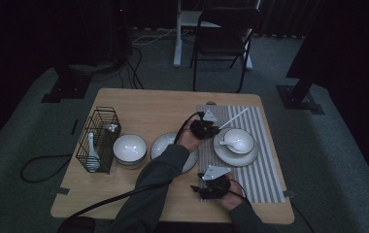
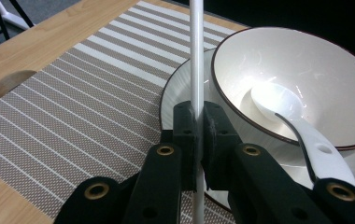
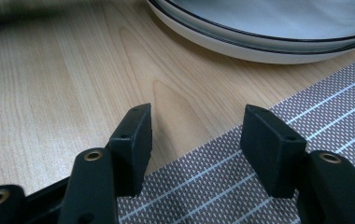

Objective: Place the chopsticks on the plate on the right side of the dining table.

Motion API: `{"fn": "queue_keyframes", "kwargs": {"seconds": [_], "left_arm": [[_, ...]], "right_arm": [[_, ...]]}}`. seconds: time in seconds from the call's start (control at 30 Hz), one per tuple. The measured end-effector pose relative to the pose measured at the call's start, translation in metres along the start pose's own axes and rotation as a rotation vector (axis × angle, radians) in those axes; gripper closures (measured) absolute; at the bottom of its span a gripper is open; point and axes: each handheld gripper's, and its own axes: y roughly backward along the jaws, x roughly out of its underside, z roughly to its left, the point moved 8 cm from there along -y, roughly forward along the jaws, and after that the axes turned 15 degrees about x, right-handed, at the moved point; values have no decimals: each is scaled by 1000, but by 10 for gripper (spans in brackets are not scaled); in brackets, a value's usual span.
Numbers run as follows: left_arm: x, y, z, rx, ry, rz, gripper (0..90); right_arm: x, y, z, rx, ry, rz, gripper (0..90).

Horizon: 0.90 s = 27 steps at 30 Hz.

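One thin white stick [image 2: 195, 51] (a chopstick by the look of it, though a straw cannot be ruled out) stands clamped between the jaws of the left gripper [image 2: 196, 122], which are closed tight on it near its lower part. In the high view it slants up and away from that gripper over the striped placemat [image 1: 265, 174], beside the bowl [image 1: 241, 138]. I judge it light and stiff, smooth enough to swivel or slide in a pinch at one narrow spot, so a grip nearer its middle would steady it better. It looks unlikely to break.

The bowl sits on a plate [image 1: 248, 158] and holds a white ceramic spoon [image 2: 301, 126]; both look hard, glossy and chip-prone, so the stick's tip should come down gently if it is to rest there.

The right gripper [image 3: 195, 135] hovers low over the near edge of the placemat, its jaws standing apart with nothing between them, just before a second plate [image 3: 259, 44] on the bare table [image 1: 139, 104]. Farther left stand another bowl [image 1: 129, 149] and a wire basket [image 1: 99, 141].
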Motion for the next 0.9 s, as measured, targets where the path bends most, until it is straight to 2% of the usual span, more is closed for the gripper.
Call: {"fn": "queue_keyframes", "kwargs": {"seconds": [0.23, 0.67, 0.9], "left_arm": [[-1, -4, 0, 0, 4, 7, 858], [8, -18, 2, 3, 29, 47, 857], [11, -21, 3, -3, 39, 64, 857]], "right_arm": [[0, 0, 0, 0, 0, 0, 433], [0, 0, 0, 0, 1, 0, 432], [0, 0, 0, 0, 1, 0, 432]]}}
